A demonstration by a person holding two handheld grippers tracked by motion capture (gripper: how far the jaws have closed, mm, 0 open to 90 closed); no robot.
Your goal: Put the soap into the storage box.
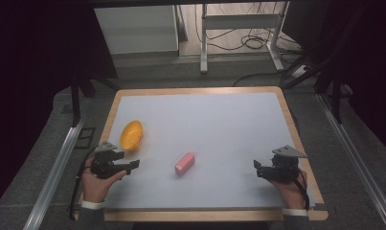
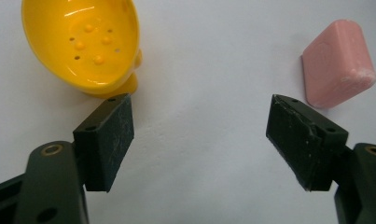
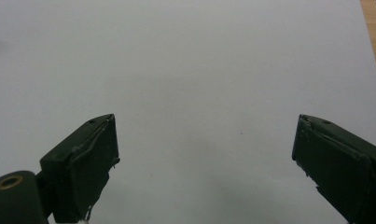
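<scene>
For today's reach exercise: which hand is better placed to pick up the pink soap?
Left. The left tongs sit open nearer the soap, which lies just ahead of them; the right tongs face bare mat.

Yellow dish (image 1: 131, 135), pink soap (image 1: 185, 163), white table (image 1: 205, 120).

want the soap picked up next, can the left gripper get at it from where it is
Probably yes. The left gripper is open, and bare white table lies between it and the pink soap. The yellow dish sits off to the side.
</scene>
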